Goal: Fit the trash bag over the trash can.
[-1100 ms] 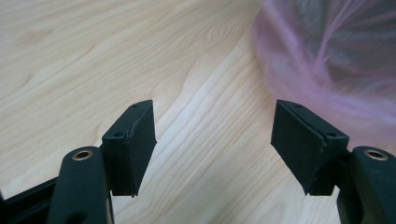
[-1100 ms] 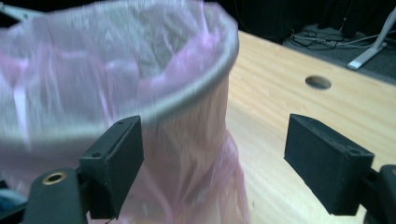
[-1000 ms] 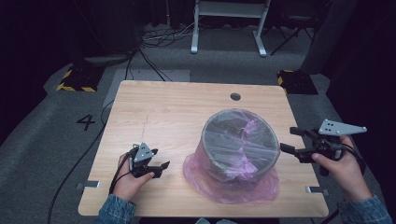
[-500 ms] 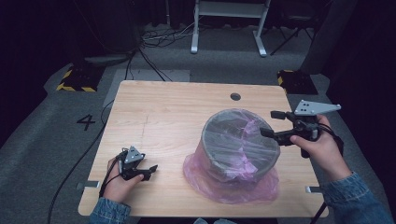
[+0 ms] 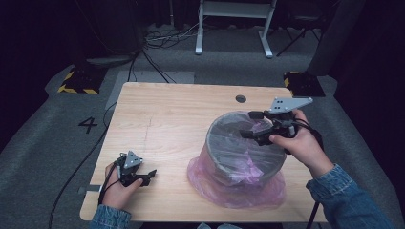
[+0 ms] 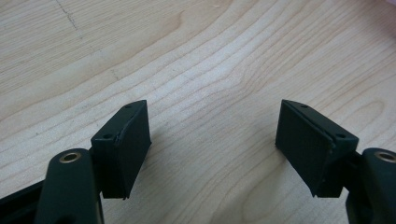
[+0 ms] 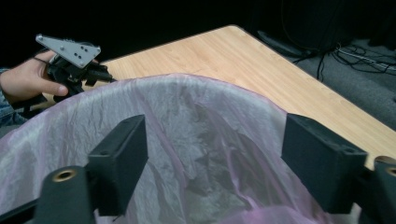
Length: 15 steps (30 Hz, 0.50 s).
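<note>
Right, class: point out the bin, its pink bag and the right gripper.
bin [image 5: 224, 152], high view, grey side wall
pink bag [image 5: 205, 183], high view, skirt on table
right gripper [image 5: 247, 125], high view, between its fingertips

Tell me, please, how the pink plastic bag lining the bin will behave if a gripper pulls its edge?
The pink plastic bag looks thin and crinkled, so it will probably be floppy and stretch or slide instead of lifting stiffly. Its loose skirt lies spread on the table, so it likely weighs little. The bin may shift or tip if the film drags.
</note>
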Each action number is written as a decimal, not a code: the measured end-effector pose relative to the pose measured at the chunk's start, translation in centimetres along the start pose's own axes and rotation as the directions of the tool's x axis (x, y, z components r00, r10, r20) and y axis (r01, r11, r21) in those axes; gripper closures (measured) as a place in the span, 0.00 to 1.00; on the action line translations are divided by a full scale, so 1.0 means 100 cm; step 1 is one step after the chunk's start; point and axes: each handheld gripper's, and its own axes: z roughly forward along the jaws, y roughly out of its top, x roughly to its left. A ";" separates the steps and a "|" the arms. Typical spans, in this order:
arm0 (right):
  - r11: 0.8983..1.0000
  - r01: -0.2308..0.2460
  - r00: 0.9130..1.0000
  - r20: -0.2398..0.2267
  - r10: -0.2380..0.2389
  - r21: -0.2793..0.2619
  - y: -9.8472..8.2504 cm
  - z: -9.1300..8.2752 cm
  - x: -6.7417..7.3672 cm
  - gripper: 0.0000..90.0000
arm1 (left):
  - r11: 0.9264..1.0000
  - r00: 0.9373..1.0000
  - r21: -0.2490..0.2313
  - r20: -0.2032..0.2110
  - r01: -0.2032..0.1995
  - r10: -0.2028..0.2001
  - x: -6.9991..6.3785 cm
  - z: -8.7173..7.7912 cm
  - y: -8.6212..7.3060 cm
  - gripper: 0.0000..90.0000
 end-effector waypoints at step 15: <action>0.998 -0.068 0.997 0.048 0.067 0.013 0.011 0.022 0.029 0.30 | 1.000 1.000 0.001 -0.003 0.004 -0.004 0.000 0.002 0.002 0.27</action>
